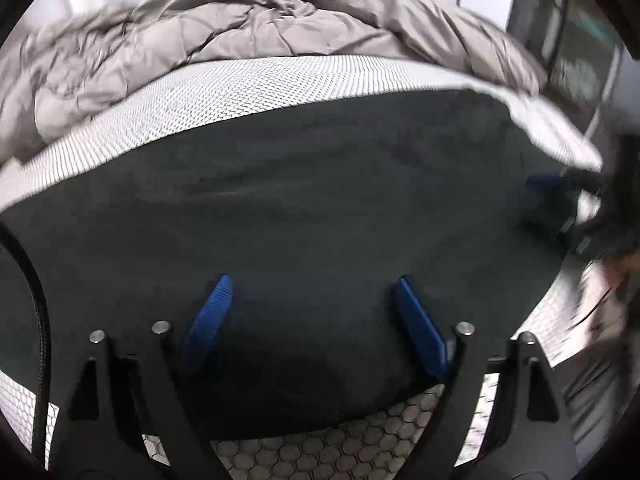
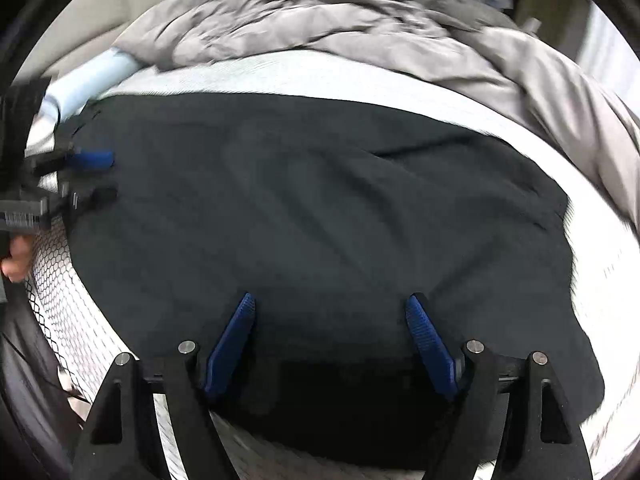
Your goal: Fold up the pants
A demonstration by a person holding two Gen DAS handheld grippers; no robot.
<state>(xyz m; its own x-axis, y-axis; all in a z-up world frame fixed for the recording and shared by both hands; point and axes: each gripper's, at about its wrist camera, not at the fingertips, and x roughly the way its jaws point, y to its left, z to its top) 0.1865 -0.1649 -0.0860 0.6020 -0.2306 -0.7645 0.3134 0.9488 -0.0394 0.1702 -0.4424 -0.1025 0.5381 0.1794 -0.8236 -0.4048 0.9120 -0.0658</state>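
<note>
Left wrist view: the left gripper (image 1: 314, 282) hangs with blue pads apart, gripping nothing, over the dark pants (image 1: 304, 184) spread on a honeycomb-patterned mattress (image 1: 256, 80). Right gripper (image 2: 330, 300) likewise gapes above them, a rumpled grey duvet (image 2: 320, 24) beyond; no readable writing.

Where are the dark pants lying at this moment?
The dark pants lie spread flat on the white mesh-patterned mattress in both wrist views, in front of the rumpled grey duvet, beneath both open grippers.
</note>
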